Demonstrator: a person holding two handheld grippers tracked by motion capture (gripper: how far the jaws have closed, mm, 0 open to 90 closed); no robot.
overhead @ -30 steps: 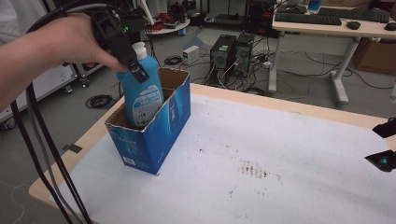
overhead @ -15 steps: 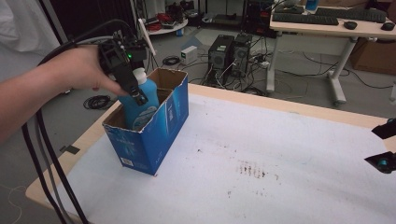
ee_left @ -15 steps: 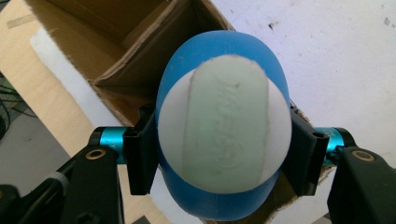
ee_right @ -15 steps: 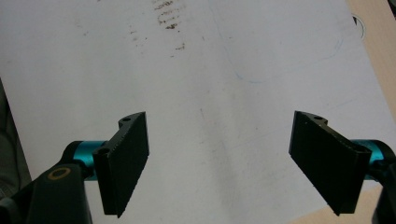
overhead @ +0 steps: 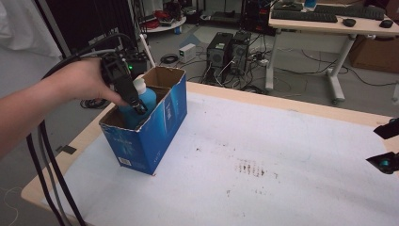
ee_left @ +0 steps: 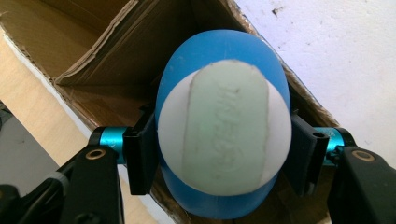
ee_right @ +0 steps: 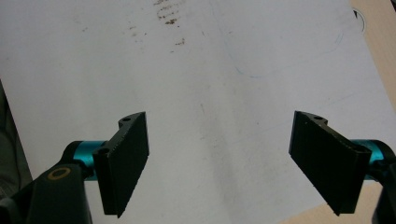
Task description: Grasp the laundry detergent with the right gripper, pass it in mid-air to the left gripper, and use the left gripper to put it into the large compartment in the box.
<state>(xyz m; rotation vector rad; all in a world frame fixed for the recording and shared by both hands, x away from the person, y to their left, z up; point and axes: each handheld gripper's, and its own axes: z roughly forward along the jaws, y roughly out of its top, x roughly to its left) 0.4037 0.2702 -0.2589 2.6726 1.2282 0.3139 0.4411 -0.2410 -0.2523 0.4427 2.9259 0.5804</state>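
Left gripper point(overhead: 136, 104) clamps the blue bottle point(overhead: 141, 101) halfway inside the box point(overhead: 155, 132), upper left. Right gripper point(ee_right: 219, 158) is wide open, holding nothing. Bottle could snag the cardboard rim and tip it.

Box point(overhead: 157, 136) walls close round the bottle point(overhead: 141, 101); little side room. Desk point(overhead: 282, 179) right of box open, bare to right gripper point(overhead: 387, 147).

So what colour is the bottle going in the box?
Bright blue bottle with a white cap, clearest in the left gripper view.
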